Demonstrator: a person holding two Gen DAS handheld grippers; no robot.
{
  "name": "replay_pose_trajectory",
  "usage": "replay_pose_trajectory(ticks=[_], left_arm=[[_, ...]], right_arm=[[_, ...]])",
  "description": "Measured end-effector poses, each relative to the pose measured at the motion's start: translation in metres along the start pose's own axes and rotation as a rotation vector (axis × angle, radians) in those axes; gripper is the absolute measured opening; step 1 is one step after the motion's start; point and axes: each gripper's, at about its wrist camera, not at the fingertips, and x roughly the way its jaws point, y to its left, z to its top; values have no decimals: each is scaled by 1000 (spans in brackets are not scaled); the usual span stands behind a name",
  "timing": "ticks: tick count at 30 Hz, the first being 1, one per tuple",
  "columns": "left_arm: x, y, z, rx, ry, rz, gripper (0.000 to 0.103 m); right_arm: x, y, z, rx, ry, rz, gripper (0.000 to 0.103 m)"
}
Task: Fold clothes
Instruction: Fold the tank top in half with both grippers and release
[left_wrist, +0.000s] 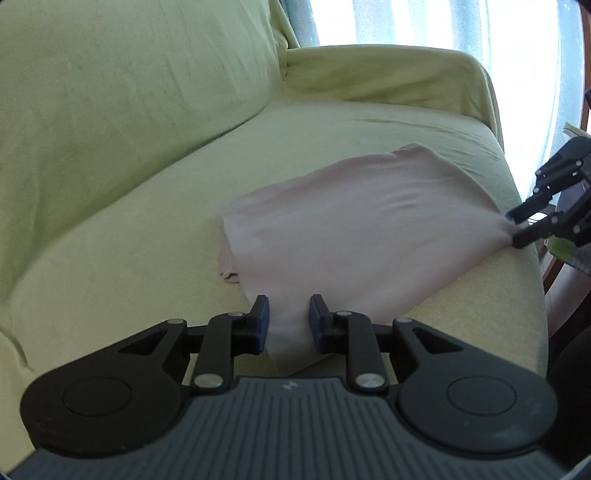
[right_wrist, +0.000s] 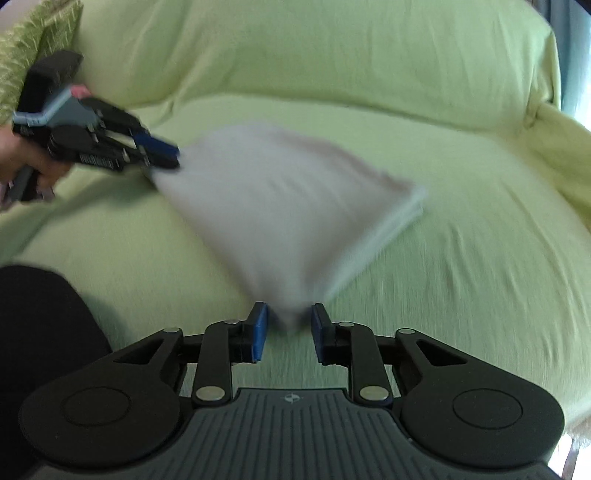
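A pale pink garment (left_wrist: 354, 225), already folded into a rough square, is being held over the seat of a green sofa (left_wrist: 147, 184), toward the armrest end. One corner is being pinched by the left gripper (left_wrist: 289, 320); in the left wrist view the cloth is running down between the blue pads, though a gap is showing either side of it, so the hold is being read as light. The opposite near corner is being clamped by the right gripper (right_wrist: 289, 322), the fabric bunching to a point between its fingers (right_wrist: 258, 332). In the right wrist view the left gripper (right_wrist: 162, 157) is being seen with its fingers together on the cloth, and the hand (right_wrist: 22, 162) behind it is partly in shot. The far edge of the garment (right_wrist: 295, 206) is resting on the cushion; stacked layers are showing at its right edge. Motion blur is being picked up there.

Handling, judged: the cloth is being taken as light, soft and limp, with no stiffness, so sagging between the two held corners is being expected, and layers are likely to slide apart if only the top ply is being caught. Corners or the folded edge, through all layers, are being judged the best places to take hold.
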Motion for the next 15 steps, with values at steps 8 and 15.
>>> replay_pose_trajectory(ticks=[8,15], left_arm=[[-7,-6,3,33,21,70,22],[-18,-37,30,72,-49,34,22]], right_arm=[[-16,-21,-2,115,-71,-18,22],[-18,-30,3,196,-75,-4,28]])
